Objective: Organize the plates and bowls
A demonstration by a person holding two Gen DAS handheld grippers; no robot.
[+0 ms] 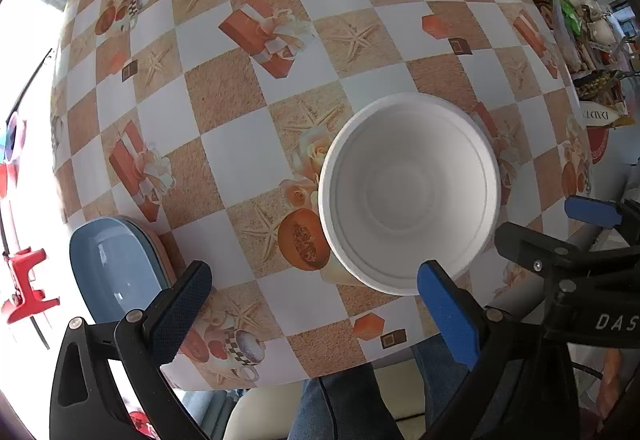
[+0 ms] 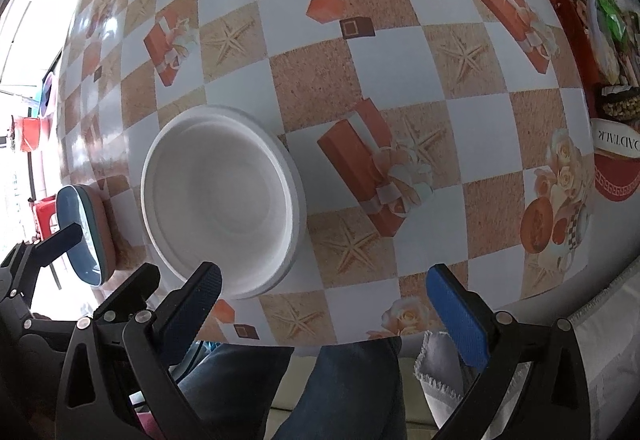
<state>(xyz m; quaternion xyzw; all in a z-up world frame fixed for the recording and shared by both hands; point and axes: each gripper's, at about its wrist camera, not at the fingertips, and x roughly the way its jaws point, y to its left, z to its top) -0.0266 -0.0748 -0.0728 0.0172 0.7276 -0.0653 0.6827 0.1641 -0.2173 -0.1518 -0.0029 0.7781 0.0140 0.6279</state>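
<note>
A stack of white foam bowls [image 1: 410, 191] stands upright on the checked tablecloth near the table's front edge; it also shows in the right wrist view [image 2: 222, 199]. A blue plate on a pink one [image 1: 114, 268] lies at the front left corner, seen edge-on in the right wrist view [image 2: 86, 236]. My left gripper [image 1: 316, 304] is open and empty, above the table edge, its right finger just in front of the bowl's near rim. My right gripper [image 2: 324, 304] is open and empty, to the right of the bowls.
The patterned tablecloth [image 1: 248, 143] covers the table. Jars, packets and a red tray [image 2: 612, 175] crowd the right side. The person's jeans [image 1: 344, 404] show below the table edge. A red stool [image 2: 44, 215] stands beyond the left edge.
</note>
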